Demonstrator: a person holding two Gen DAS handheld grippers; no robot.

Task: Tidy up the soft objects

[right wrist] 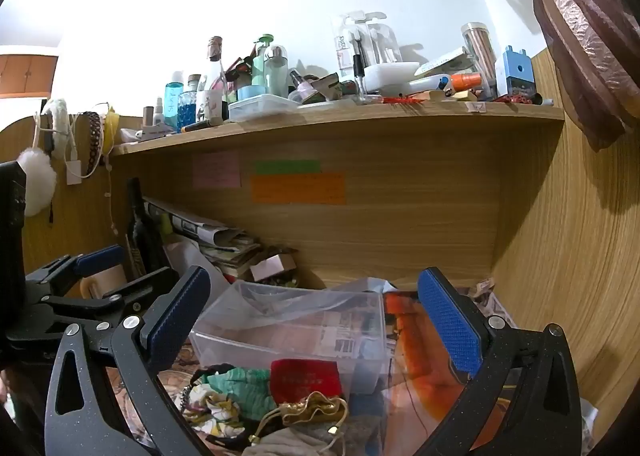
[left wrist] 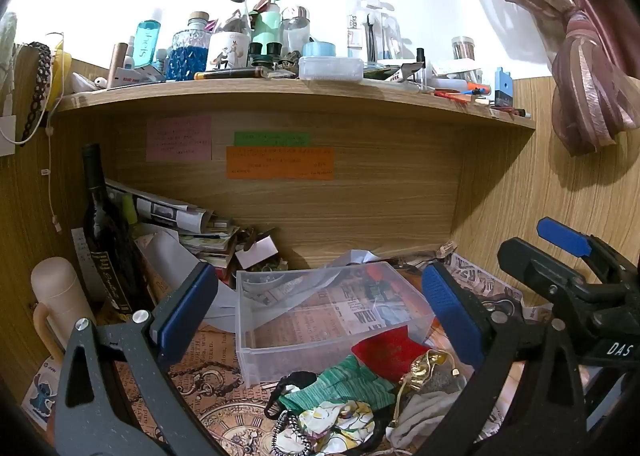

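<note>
A pile of soft things lies on the desk in front of a clear plastic box [left wrist: 256, 320]: a red pouch [left wrist: 384, 348], a gold pouch [left wrist: 426, 370], a green cloth [left wrist: 344, 386], a floral scrunchie [left wrist: 340, 422] and a grey cloth [left wrist: 424, 412]. My left gripper [left wrist: 320, 316] is open and empty, held above the box and pile. The right wrist view shows the same box [right wrist: 288, 320], red pouch [right wrist: 306, 376], gold pouch [right wrist: 316, 408] and green cloth [right wrist: 244, 388]. My right gripper [right wrist: 314, 320] is open and empty above them. The right gripper also shows in the left wrist view [left wrist: 560, 256].
A dark wine bottle [left wrist: 106, 232], a cream mug [left wrist: 60, 296] and stacked papers [left wrist: 192, 228] stand at the left of the desk nook. A cluttered shelf [left wrist: 280, 94] of bottles runs overhead. Wood panels close the back and right. A curtain [left wrist: 588, 68] hangs at the right.
</note>
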